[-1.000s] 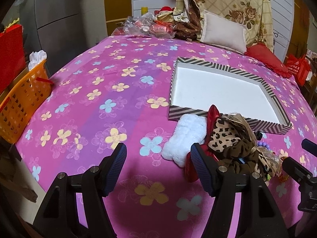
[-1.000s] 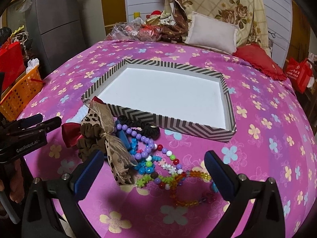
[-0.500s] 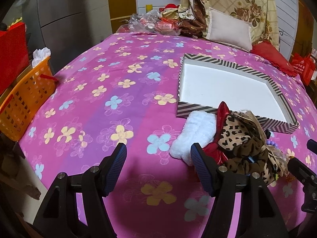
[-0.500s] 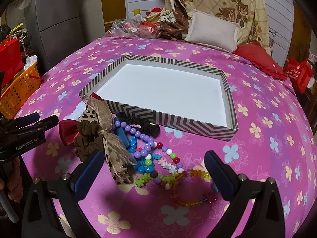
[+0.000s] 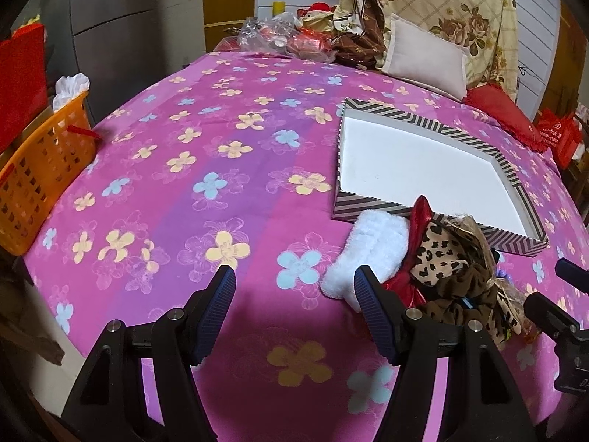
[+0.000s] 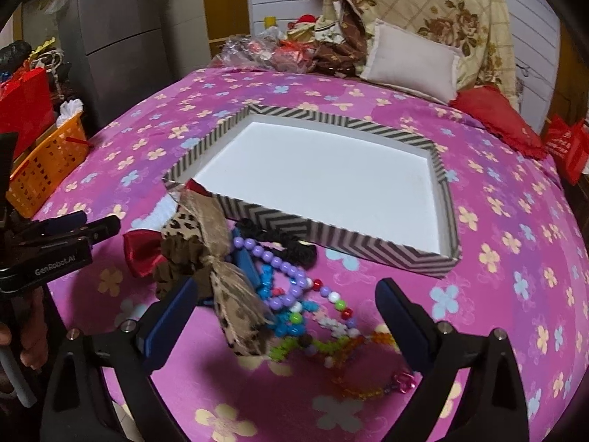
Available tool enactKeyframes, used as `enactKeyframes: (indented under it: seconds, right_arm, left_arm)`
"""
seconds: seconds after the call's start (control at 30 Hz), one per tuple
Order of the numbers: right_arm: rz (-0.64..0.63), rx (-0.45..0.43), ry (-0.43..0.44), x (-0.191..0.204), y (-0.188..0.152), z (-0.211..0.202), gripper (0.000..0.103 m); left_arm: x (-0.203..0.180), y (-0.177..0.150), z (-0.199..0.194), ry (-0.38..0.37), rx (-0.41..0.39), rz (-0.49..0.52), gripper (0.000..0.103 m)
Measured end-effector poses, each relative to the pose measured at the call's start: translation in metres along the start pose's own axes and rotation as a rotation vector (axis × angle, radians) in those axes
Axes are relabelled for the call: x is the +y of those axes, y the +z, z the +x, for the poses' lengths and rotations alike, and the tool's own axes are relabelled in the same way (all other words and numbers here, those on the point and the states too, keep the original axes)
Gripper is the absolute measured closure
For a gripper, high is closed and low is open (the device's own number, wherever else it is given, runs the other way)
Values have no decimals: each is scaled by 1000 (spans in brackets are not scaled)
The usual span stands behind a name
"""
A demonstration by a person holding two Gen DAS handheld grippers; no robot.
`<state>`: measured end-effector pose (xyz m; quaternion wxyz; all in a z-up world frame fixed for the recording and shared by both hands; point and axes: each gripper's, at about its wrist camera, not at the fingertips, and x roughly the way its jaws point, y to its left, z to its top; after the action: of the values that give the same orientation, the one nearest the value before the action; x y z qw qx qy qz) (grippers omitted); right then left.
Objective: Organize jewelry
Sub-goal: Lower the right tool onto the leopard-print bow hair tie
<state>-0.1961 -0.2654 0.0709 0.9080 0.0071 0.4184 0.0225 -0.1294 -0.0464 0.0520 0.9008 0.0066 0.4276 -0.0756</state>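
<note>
**Left wrist view: both grippers wide over a pile of accessories on the bed**

Left wrist view shows the left gripper [image 5: 294, 296] nearest, its jaws standing apart with nothing between them, over the pink flowered bedspread [image 5: 206, 169]. Just beyond its right finger lies a white fluffy hair band [image 5: 368, 254], touching a red bow [image 5: 419, 221] and a leopard-print scrunchie [image 5: 441, 258]. At the near right edge the dark tips of the other gripper show.

From the right wrist view, the right gripper [image 6: 285, 305] also has its jaws apart and empty. Between and just past them lies a tangle of bead strings: a purple bead bracelet [image 6: 279, 261], blue beads [image 6: 287, 322], green and white beads and an orange bead string [image 6: 368, 342] nearest. A leopard-print ribbon [image 6: 235, 302] lies across the left of the tangle, beside a brown scrunchie [image 6: 176, 258]. A black scrunchie [image 6: 279, 239] sits against the near wall of the box.

Farther on rests a shallow striped box [image 6: 331, 232] with a bare white floor, nothing in it; all the accessories lie outside, at its near left corner.

At the far end of the bed sit a pale cushion [image 6: 412, 62], a red cushion [image 6: 493, 118] on the right and a heap of plastic bags [image 6: 254, 51]. Off the left side stands an orange basket [image 5: 40, 169].
</note>
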Motion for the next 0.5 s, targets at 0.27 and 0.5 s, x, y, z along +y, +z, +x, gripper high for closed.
enactKeyframes:
  seconds: [0.27, 0.5]
  right_arm:
    - [-94, 19, 45, 28, 8, 12, 8]
    - [-120, 39, 49, 36, 8, 19, 8]
  left_arm:
    - [4, 0, 0, 28, -10, 9, 40]
    - [9, 0, 4, 31, -4, 2, 40]
